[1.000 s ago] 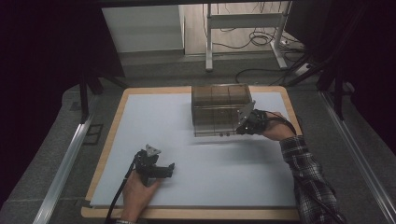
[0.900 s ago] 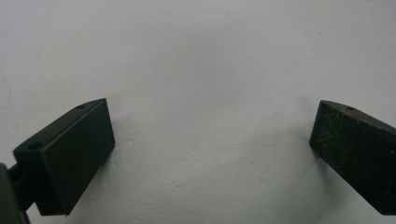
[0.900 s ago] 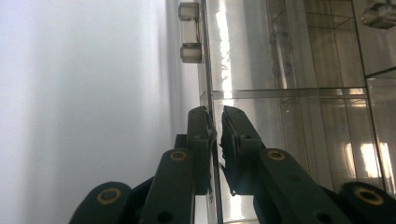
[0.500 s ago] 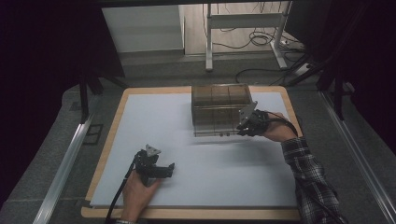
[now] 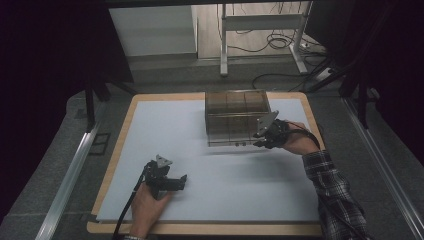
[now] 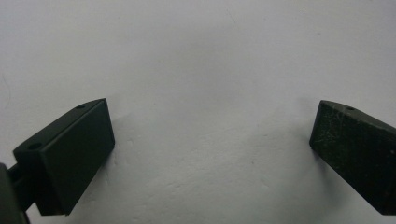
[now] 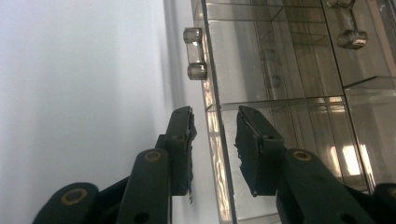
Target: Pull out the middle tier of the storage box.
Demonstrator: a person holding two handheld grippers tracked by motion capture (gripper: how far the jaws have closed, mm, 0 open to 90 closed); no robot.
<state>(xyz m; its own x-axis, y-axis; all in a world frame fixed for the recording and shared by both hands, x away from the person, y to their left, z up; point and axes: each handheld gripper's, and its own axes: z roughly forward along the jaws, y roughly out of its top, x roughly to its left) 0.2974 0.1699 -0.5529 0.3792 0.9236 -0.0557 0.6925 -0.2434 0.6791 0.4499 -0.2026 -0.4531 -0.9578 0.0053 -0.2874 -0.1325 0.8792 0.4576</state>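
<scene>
Right gripper view: right tongs [image 7: 214, 140] have just been opening, straddling the clear box [image 7: 289, 70] wall; left tongs [image 6: 210, 154] gape over bare bench [image 6: 210, 56].

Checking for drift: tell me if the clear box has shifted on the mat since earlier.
No. The clear box sits at the same spot near the mat's far edge.

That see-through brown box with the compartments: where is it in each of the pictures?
High view: the box stands at the far middle of the white mat, by the right gripper.
Right gripper view: its wall takes up the right half; the open jaws straddle its edge.
Left gripper view: bare mat.
Shared landmark: the mat.
</scene>
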